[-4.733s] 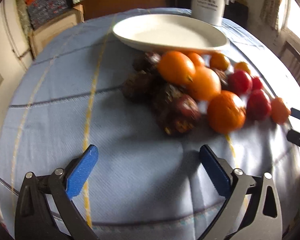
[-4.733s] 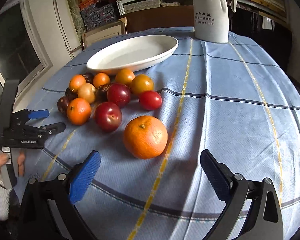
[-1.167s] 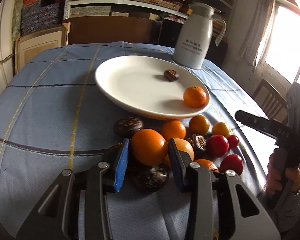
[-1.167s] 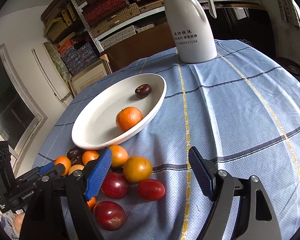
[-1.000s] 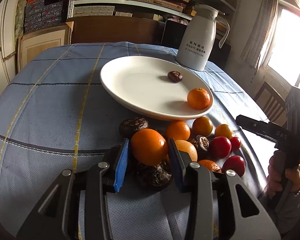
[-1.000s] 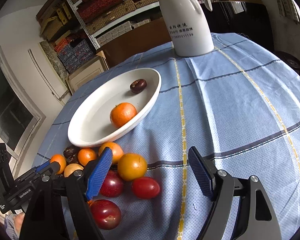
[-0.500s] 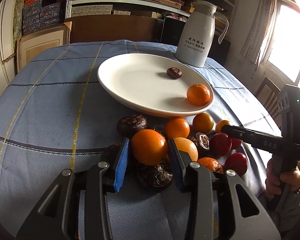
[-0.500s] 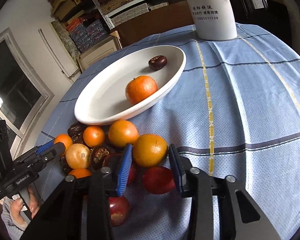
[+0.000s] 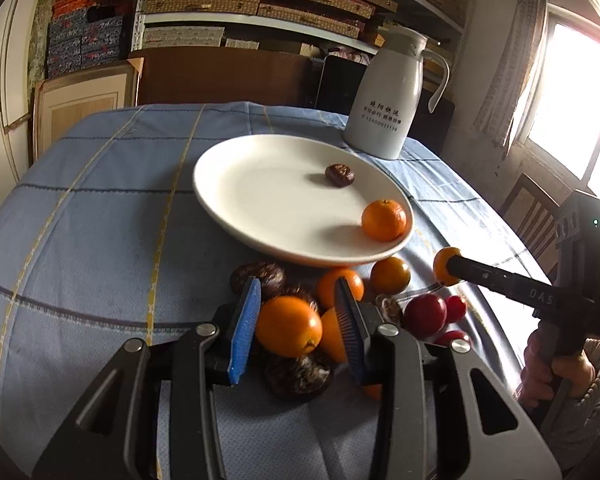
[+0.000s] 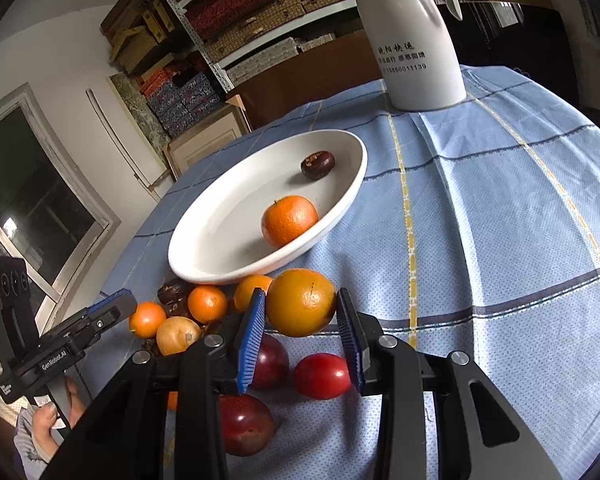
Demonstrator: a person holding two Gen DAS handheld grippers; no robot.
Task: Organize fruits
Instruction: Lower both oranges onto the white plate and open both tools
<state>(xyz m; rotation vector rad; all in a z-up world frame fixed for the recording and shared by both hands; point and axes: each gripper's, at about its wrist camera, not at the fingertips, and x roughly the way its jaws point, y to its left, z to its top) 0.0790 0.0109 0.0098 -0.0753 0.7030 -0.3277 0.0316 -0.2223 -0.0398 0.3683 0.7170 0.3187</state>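
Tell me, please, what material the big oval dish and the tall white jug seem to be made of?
The oval dish looks like glazed ceramic, possibly melamine: off-white, smooth, thick rim, soft sheen. The white jug looks like painted or coated metal, perhaps plastic: a matte, even white body with printed lettering and a slim handle.

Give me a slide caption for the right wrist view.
Right hand-held gripper lifts an orange beside the white plate.

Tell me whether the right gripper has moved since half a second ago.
Yes. The right gripper, shut on an orange, has risen and drawn toward the white plate; the red fruits now lie below it.
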